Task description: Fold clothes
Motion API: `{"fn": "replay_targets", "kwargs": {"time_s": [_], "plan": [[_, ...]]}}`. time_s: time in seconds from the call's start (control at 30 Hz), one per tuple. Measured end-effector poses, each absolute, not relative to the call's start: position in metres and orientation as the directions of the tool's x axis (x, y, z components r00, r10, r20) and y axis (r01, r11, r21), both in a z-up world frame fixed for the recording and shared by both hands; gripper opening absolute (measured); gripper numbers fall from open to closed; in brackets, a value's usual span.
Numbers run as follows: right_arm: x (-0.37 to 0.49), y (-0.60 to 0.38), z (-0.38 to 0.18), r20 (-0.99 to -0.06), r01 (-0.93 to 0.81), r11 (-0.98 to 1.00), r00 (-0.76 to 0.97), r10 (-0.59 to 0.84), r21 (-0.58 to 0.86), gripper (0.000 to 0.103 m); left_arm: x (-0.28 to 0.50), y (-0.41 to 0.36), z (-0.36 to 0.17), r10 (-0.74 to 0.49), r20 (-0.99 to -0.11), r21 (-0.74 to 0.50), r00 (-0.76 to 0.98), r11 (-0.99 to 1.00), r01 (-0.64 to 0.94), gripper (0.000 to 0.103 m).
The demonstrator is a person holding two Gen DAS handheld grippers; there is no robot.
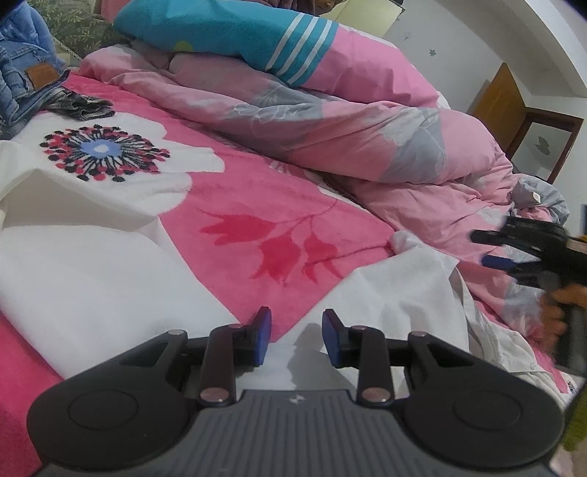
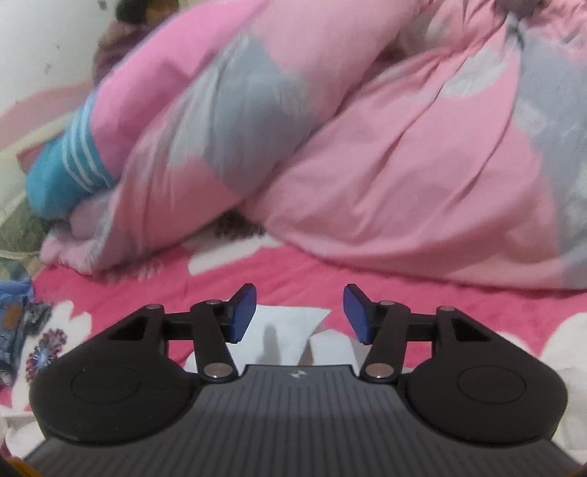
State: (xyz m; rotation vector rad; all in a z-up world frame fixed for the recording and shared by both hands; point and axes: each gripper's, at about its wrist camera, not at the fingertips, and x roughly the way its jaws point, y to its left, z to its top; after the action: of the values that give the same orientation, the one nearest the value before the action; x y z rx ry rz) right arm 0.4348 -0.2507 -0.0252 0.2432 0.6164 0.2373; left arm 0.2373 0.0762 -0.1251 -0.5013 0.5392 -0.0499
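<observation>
A white garment [image 1: 91, 279] lies spread on the pink flowered blanket [image 1: 234, 205], with a rumpled part [image 1: 422, 286] at the right. My left gripper [image 1: 296, 339] is open and empty, just above the garment's near edge. My right gripper [image 2: 299, 315] is open and empty above a white corner of the garment [image 2: 290, 326]. The right gripper also shows in the left wrist view [image 1: 513, 249] at the far right, held in a hand, above the rumpled part.
A bunched pink and grey quilt [image 1: 348, 139] fills the far side of the bed, with a blue striped pillow [image 1: 227, 33] on it. Blue jeans [image 1: 22, 73] and a dark patterned cloth [image 1: 80, 104] lie at the far left. A wooden chair [image 1: 521, 113] stands by the wall.
</observation>
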Motion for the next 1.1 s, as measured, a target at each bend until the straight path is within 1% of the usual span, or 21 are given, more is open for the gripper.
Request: {"fn": "replay_targets", "kwargs": {"time_s": [0.1,0.2,0.3,0.43,0.47,0.53,0.57,0.6,0.63,0.7,0.83,0.97,1.0,1.1], "plan": [[0.407,-0.262,-0.017,-0.556,-0.188,0.929,0.757,0.344,0.319,0.051,0.237,0.077,-0.125,-0.175,-0.480,-0.471,0.860,0.878,-0.084,0.032],[0.376,-0.262,-0.021,-0.619,-0.233,0.935,0.702,0.352,0.267,0.051,0.238,0.077,-0.126,-0.177,-0.479,-0.474,0.860,0.877,-0.084,0.032],[0.346,-0.257,-0.033,-0.671,-0.277,0.952,0.683,0.289,0.129,0.051,0.238,0.077,-0.126,-0.178,-0.479,-0.476,0.860,0.875,-0.084,0.032],[0.327,-0.251,-0.059,-0.725,-0.329,0.944,0.653,0.216,-0.015,0.049,0.238,0.077,-0.126,-0.179,-0.478,-0.479,0.860,0.874,-0.084,0.032],[0.329,-0.251,-0.065,-0.730,-0.335,0.941,0.653,0.203,-0.038,0.046,0.238,0.077,-0.126,-0.180,-0.478,-0.480,0.860,0.873,-0.084,0.032],[0.337,-0.260,-0.070,-0.725,-0.298,0.955,0.659,0.200,-0.007,0.011,0.238,0.078,-0.127,-0.181,-0.478,-0.481,0.860,0.872,-0.084,0.032],[0.342,-0.265,-0.071,-0.722,-0.277,0.961,0.662,0.200,0.012,0.008,0.238,0.078,-0.127,-0.181,-0.478,-0.482,0.860,0.872,-0.084,0.032],[0.346,-0.270,-0.073,-0.719,-0.255,0.966,0.666,0.199,0.031,0.007,0.238,0.077,-0.127,-0.181,-0.478,-0.482,0.860,0.872,-0.084,0.032],[0.350,-0.278,-0.070,-0.701,-0.229,0.970,0.680,0.216,0.076,0.006,0.238,0.077,-0.127,-0.180,-0.478,-0.480,0.860,0.873,-0.084,0.032],[0.354,-0.288,-0.060,-0.671,-0.192,0.975,0.709,0.216,0.112,0.004,0.238,0.077,-0.126,-0.179,-0.479,-0.479,0.859,0.873,-0.085,0.032],[0.379,-0.306,-0.037,-0.616,-0.135,0.983,0.767,0.182,0.122,0.004,0.238,0.077,-0.126,-0.179,-0.479,-0.479,0.859,0.873,-0.085,0.032],[0.424,-0.324,-0.025,-0.572,-0.036,0.991,0.814,0.104,0.128,0.004,0.238,0.078,-0.127,-0.181,-0.477,-0.483,0.860,0.872,-0.084,0.032],[0.436,-0.328,-0.028,-0.571,-0.006,0.991,0.817,0.080,0.131,0.004,0.238,0.078,-0.127,-0.183,-0.477,-0.485,0.860,0.871,-0.084,0.032],[0.466,-0.347,-0.044,-0.580,0.090,0.981,0.814,0.029,0.175,0.011,0.238,0.079,-0.128,-0.188,-0.475,-0.493,0.860,0.866,-0.083,0.032]]}}
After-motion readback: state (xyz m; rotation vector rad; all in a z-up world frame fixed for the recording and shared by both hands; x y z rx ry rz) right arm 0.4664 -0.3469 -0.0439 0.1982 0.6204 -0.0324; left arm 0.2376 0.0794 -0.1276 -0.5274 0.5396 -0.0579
